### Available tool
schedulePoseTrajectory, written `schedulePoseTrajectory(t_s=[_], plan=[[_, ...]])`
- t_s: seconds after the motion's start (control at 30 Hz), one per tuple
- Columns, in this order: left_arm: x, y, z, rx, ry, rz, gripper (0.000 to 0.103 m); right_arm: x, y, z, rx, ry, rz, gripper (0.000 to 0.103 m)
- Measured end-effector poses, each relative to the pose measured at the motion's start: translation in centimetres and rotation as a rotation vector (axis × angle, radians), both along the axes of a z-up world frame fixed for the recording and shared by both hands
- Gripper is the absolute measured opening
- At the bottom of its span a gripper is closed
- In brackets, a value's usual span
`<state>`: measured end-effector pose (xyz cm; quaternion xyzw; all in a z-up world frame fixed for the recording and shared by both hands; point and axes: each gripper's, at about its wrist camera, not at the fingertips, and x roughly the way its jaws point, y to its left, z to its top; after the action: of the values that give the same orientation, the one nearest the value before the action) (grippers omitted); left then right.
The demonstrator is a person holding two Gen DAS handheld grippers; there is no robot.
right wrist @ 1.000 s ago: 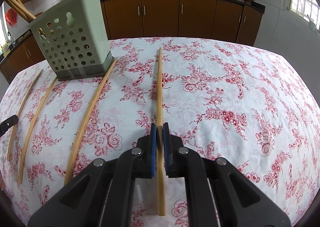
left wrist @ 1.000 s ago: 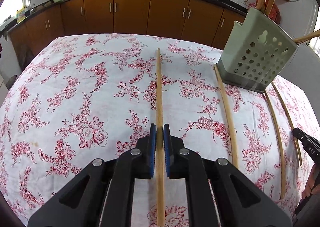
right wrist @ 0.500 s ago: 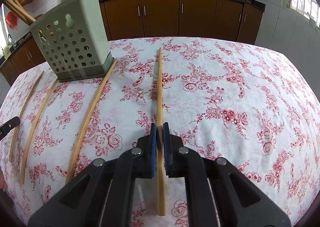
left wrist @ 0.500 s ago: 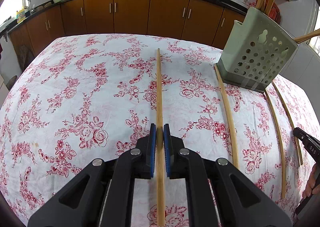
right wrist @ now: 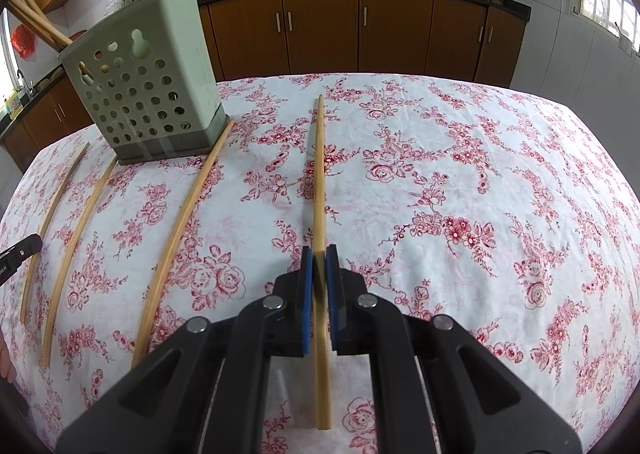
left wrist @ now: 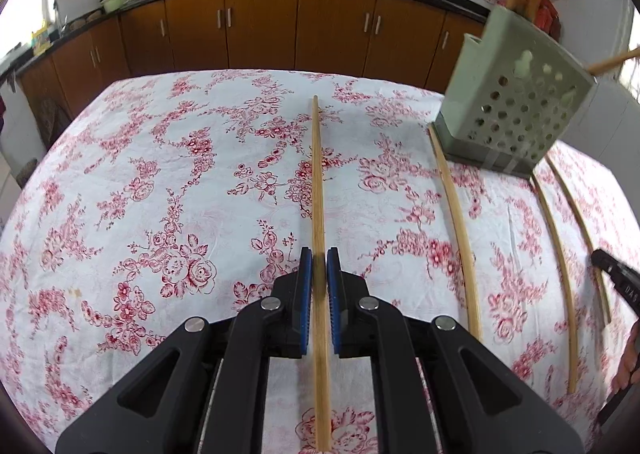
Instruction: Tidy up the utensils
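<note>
Each gripper — left gripper (left wrist: 319, 254), right gripper (right wrist: 319, 252) — pinched a chopstick (left wrist: 318, 182) (right wrist: 319, 174) near its thick end, just above the tabletop (left wrist: 160, 182). Light, stiff, probably slippery — others lay beside the holder (right wrist: 148, 94).

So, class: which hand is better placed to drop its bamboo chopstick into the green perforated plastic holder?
Right, probably. The right gripper and left gripper each clamp a bamboo chopstick, but the green perforated plastic holder looks nearer and more central from the right wrist.
</note>
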<state>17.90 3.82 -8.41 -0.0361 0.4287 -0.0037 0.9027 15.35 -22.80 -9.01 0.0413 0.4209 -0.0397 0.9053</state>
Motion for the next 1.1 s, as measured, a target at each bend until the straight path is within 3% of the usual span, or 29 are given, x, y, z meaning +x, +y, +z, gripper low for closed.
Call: schedulePoseTrajectory(t_s=[0.53,0.87,1.1], plan=[[-2.1,0.3,0.2,-0.016,0.016,-0.015,0.007,-2.6,-0.3,1.0,0.018,-0.035,0.023,0.008],[-3.5,1.4,6.0,-0.109,-0.123,-0.013,0.007,-4.5,-2.4,8.0,0.076,-0.240,-0.009,0.008],[-3.6,1.4,9.4,-0.159,-0.213,-0.016,0.007,-4.9,-2.9,10.3,0.106,-0.303,-0.013,0.008]])
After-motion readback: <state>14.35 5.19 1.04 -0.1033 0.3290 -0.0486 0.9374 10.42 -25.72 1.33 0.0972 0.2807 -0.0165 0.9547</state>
